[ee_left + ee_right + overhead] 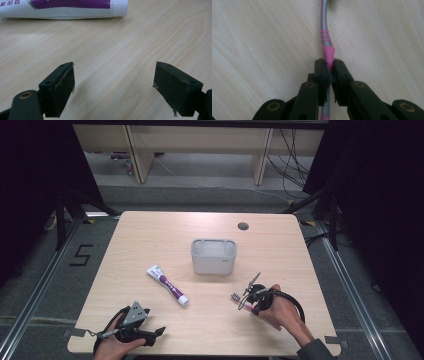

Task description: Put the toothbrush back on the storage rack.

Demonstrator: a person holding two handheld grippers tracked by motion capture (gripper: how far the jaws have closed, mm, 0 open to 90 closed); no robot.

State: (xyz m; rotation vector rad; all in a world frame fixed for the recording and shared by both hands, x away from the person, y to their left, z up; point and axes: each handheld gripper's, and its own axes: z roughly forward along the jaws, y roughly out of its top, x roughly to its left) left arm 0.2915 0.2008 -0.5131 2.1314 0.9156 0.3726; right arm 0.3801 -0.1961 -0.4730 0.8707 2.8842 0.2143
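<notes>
Clamped between the pads of the right gripper [329,68]: a toothbrush [325,37], gripped at the pink part of its handle. Pressed on from both sides, jaws nearly together, handle running straight up the middle between them. Beyond the jaws, stretched away over the table [262,37], head end cut off at the top edge of the right gripper view; below the pads, more grey and pink handle passing back between the black arms.

In the high view, seen near the front right part of the table [150,230], right gripper [248,302] in a hand [277,312], toothbrush [240,300] poking out to the left with its bristled head just beside the jaws. Hard to tell from there whether lying on the wood or lifted a little off it.

Slim handle, grey along the neck, slightly curved; three thin pink rings round the grey, then a wider pink sleeve tapering toward the grip.

Left gripper [115,82] open, pads well apart, bare wood between them. Held low at the front left of the table in the high view [145,332], pointing right. A toothpaste tube [62,8], white with a purple band and a white cap, lying across the far side of the left gripper view, apart from the jaws. In the high view, tube [167,285] slanted at mid table, between the two grippers, in front of a grey holder [214,262] standing near the centre.
</notes>
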